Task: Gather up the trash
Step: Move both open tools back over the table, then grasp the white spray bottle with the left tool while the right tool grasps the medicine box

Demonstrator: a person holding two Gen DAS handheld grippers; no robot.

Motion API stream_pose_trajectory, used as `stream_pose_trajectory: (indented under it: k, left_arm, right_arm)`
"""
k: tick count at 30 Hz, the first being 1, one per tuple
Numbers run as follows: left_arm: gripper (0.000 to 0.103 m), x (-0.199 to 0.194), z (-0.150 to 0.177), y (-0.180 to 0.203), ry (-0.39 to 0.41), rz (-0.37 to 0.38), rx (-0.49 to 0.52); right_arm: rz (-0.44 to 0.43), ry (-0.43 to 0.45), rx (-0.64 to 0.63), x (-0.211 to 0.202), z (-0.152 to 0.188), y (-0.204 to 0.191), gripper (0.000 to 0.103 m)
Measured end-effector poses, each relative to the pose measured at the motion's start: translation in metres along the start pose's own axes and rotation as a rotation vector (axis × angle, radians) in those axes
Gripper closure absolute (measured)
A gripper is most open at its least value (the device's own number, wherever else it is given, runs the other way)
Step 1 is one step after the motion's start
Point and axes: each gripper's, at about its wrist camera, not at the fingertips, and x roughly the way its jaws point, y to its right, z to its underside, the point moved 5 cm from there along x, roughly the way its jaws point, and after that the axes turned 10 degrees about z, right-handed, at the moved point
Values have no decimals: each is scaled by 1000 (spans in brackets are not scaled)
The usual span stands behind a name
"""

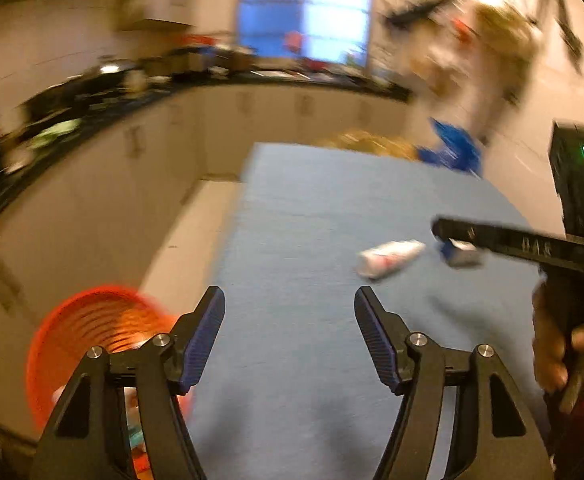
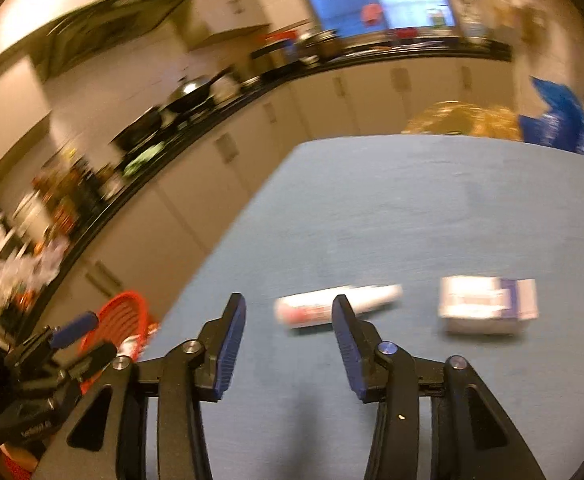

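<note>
Here the white tube [image 2: 337, 305] lies just beyond the right gripper's [image 2: 288, 312] spread fingers.

I see a kitchen under warm yellowish light: a blue-lit window [image 1: 305, 8] at twelve o'clock, cream cabinets [image 1: 228, 120] beneath a cluttered dark counter [image 2: 196, 120] curving toward nine, a blue-clothed table [image 1: 331, 220] at centre.

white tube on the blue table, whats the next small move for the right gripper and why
Probably ease the right gripper forward and slightly right to straddle the white tube with red print. Its jaws stand open and empty, and the tube lies flat on the blue tablecloth just ahead, nearer than the white and purple box.
</note>
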Motion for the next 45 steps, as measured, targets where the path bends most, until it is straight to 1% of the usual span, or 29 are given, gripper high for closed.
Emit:
stream_pose_trajectory:
  k: [2, 3, 5, 7, 10, 12, 15, 17, 20, 23, 25, 26, 27, 28, 30, 31, 32, 35, 36, 38, 39, 40, 42, 45]
  left_arm:
    - [37, 33, -10, 24, -70, 30, 60]
    - [37, 46, -14, 31, -93, 50, 75]
    - [37, 79, -24, 46, -139, 73, 91]
    - [37, 105, -34, 53, -168, 102, 93]
    - [37, 142, -46, 58, -215, 117, 98]
    - [37, 163, -51, 56, -232, 103, 102]
    - [37, 182, -52, 60, -276, 156, 99]
    - [37, 187, -48, 65, -303, 183, 118]
    - [37, 185, -35, 73, -330, 183, 181]
    - [37, 181, -24, 79, -333, 161, 229]
    - [37, 177, -20, 82, -318, 163, 231]
    - [37, 177, -19, 82, -314, 150, 228]
    - [39, 177, -19, 81, -311, 136, 226]
    - [51, 177, -19, 80, -304, 121, 220]
    - [64, 181, -15, 78, -326, 108, 205]
    - [67, 185, -14, 77, -338, 95, 200]
    - [68, 187, -10, 77, -347, 87, 196]
    - [71, 184, -7, 76, -326, 87, 174]
    - [74, 182, -6, 75, -322, 84, 156]
    - [74, 179, -4, 72, -310, 64, 129]
    - [74, 176, -2, 70, -301, 51, 116]
    - [74, 173, 0, 68, -292, 43, 100]
    - [74, 165, 3, 66, -268, 30, 66]
    - [74, 148, 5, 62, -199, -1, 25]
  right_arm:
    - [37, -6, 34, 0, -10, 36, 49]
    - [49, -14, 49, 2, -13, 51, 49]
    - [66, -37, 81, 10, -22, 79, 49]
    - [79, -64, 106, 19, -28, 105, 49]
    - [64, -103, 140, 36, -36, 134, 49]
    - [38, -137, 165, 46, -35, 148, 49]
    - [10, -178, 187, 61, -30, 158, 49]
    - [-28, -210, 186, 65, -23, 159, 49]
    - [-75, -246, 156, 63, -12, 155, 49]
    - [-79, -277, 95, 57, -3, 144, 48]
    - [-72, -279, 53, 49, 5, 134, 48]
    - [-66, -274, 38, 46, 8, 129, 48]
    - [-52, -270, 22, 45, 9, 126, 48]
    - [-27, -265, -5, 43, 11, 122, 48]
    - [18, -243, -53, 38, 14, 115, 48]
    - [35, -237, -71, 37, 16, 112, 48]
    - [48, -232, -89, 35, 17, 110, 48]
    - [88, -213, -125, 32, 22, 108, 48]
    - [98, -214, -130, 32, 23, 107, 48]
    - [112, -221, -147, 34, 28, 104, 48]
    - [120, -222, -155, 35, 30, 102, 50]
    - [138, -214, -159, 36, 31, 101, 61]
    - [159, -209, -166, 38, 30, 96, 63]
    - [159, -185, -152, 31, 30, 92, 63]
